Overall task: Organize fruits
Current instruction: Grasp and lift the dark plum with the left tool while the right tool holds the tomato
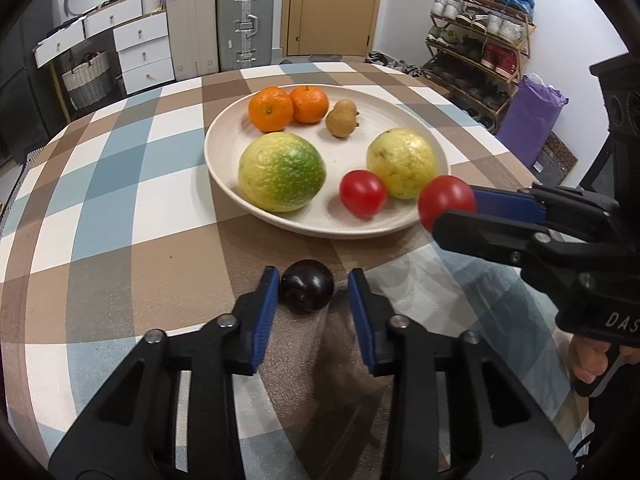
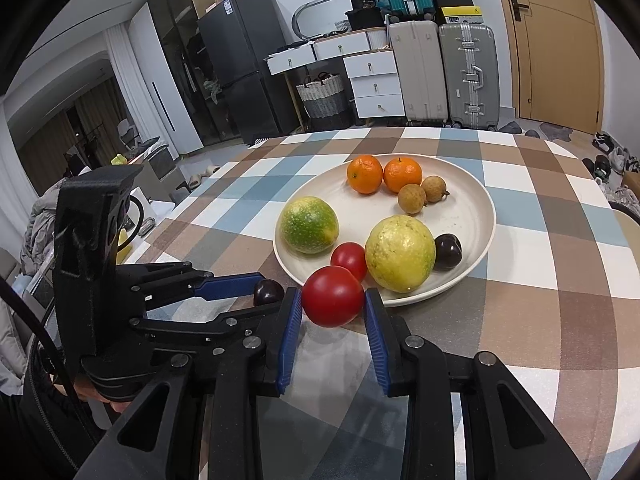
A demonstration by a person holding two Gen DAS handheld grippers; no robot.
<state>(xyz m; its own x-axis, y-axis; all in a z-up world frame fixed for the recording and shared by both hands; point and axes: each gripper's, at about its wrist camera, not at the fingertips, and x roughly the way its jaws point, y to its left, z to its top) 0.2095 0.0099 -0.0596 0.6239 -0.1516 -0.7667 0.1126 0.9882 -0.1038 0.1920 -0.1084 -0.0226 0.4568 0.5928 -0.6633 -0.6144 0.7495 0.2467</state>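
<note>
1. Left gripper (image 1: 312, 276): its blue-padded fingers (image 1: 268, 300) stand narrow around a small dark purple plum (image 1: 307, 286) that lies on the tabletop (image 1: 120, 208), which is covered with a brown, blue and white checked cloth. One pad touches the plum; a slim gap shows at the other.
2. Right gripper (image 2: 332, 296): its fingers are clamped on a round red tomato (image 2: 333, 296), held just beside the near rim of the plate.
3. Wide cream ceramic plate (image 2: 486, 216): it sits mid-tabletop, beyond both grippers.
4. Plate contents, far side: two small oranges (image 2: 364, 174) touching each other, with two brown longans (image 2: 412, 199) next to them.
5. Plate contents, near side: a green-and-yellow mottled round fruit (image 2: 309, 225), a pale yellow round fruit (image 2: 400, 253), a second red tomato (image 2: 350, 258) against the yellow fruit, and a second dark plum (image 2: 448, 252) on its other side.
</note>
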